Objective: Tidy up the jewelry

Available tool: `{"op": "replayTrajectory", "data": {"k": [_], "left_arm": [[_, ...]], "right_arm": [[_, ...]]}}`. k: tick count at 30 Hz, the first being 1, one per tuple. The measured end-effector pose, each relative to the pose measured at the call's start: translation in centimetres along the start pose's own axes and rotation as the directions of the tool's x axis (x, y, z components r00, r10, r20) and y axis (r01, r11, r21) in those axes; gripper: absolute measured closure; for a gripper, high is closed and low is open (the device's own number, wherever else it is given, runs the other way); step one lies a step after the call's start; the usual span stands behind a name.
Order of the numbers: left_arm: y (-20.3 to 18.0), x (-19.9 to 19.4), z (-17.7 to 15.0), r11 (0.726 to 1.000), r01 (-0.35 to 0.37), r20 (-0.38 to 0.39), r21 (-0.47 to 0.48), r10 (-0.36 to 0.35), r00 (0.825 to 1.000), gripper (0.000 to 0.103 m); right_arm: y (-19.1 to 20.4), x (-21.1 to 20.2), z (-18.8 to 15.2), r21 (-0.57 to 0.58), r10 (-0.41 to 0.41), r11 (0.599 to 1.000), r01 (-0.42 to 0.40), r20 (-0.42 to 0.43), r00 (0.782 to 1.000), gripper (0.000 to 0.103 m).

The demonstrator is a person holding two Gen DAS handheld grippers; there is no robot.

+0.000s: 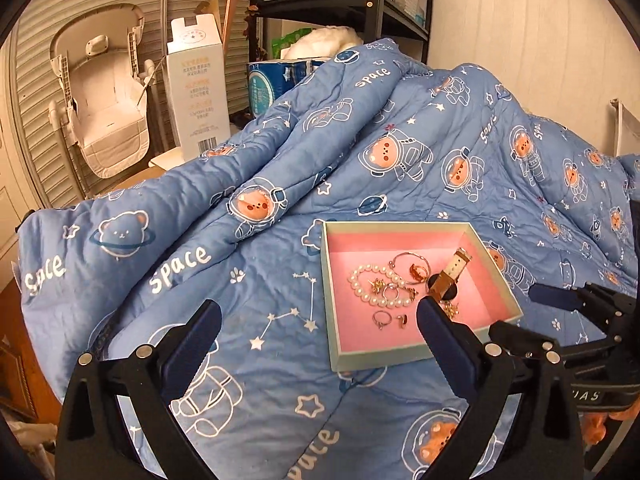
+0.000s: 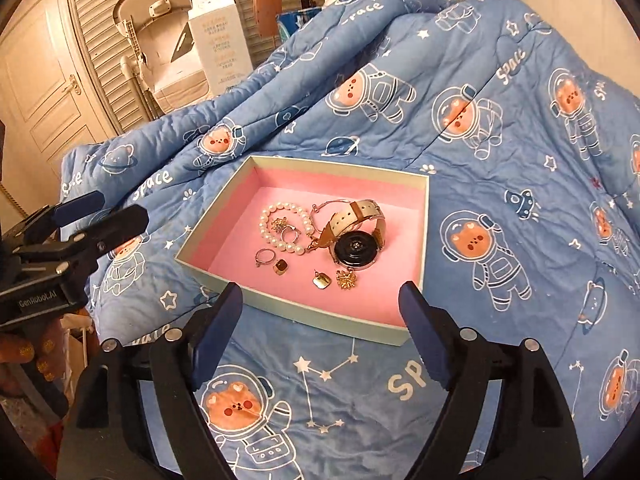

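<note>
A shallow box [image 1: 408,351] [image 2: 208,276] with a pink lining lies on a blue space-print quilt. It holds a pearl bracelet [image 1: 362,285] [image 2: 286,245], a watch [image 1: 450,276] [image 2: 354,250] with a pale strap, a thin bangle [image 1: 408,258] [image 2: 322,208], rings [image 1: 382,319] [image 2: 265,257] and small gold earrings [image 2: 322,281]. My left gripper [image 1: 318,316] is open and empty, left of the box's near left corner. My right gripper [image 2: 320,300] is open and empty, just in front of the box's near wall. Each gripper shows in the other's view: the right gripper [image 1: 524,312] and the left gripper [image 2: 104,210].
The quilt [image 1: 280,168] [image 2: 500,120] is bunched into folds behind the box. Beyond the bed stand a white carton [image 1: 198,92], a baby seat [image 1: 102,96], a pack of tissue rolls [image 1: 272,80] and a black shelf [image 1: 340,4]. A door [image 2: 44,88] is at the left.
</note>
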State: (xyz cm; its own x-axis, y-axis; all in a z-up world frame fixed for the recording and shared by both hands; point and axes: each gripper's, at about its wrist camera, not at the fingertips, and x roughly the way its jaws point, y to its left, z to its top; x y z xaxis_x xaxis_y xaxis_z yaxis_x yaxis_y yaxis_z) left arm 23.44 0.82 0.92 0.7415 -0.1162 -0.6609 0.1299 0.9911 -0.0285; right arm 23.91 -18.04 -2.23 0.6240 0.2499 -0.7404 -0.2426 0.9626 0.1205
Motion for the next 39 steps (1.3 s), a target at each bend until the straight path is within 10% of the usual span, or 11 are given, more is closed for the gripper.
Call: {"op": "replayTrajectory", "data": {"k": [8, 18, 39], "left_arm": [[-0.9, -4.0, -4.2, 0.999, -0.029, 0.092, -0.027, 0.031, 0.995, 0.007], [-2.1, -10.4, -10.3, 0.995, 0.028, 0.204, -0.093, -0.008, 0.979, 0.007], [-3.5, -14.6, -15.0, 0.996, -0.042, 0.255, -0.080, 0.061, 0.965, 0.007]], "right_arm": [[0.8, -4.4, -2.7, 0.015, -0.074, 0.997, 0.072, 0.161, 0.984, 0.023], [2.0, -11.4, -9.5, 0.086, -0.169, 0.986, 0.146, 0.404, 0.899, 0.012], [2.7, -15.0, -15.4, 0.073, -0.199, 0.980, 0.185, 0.398, 0.896, 0.011]]}}
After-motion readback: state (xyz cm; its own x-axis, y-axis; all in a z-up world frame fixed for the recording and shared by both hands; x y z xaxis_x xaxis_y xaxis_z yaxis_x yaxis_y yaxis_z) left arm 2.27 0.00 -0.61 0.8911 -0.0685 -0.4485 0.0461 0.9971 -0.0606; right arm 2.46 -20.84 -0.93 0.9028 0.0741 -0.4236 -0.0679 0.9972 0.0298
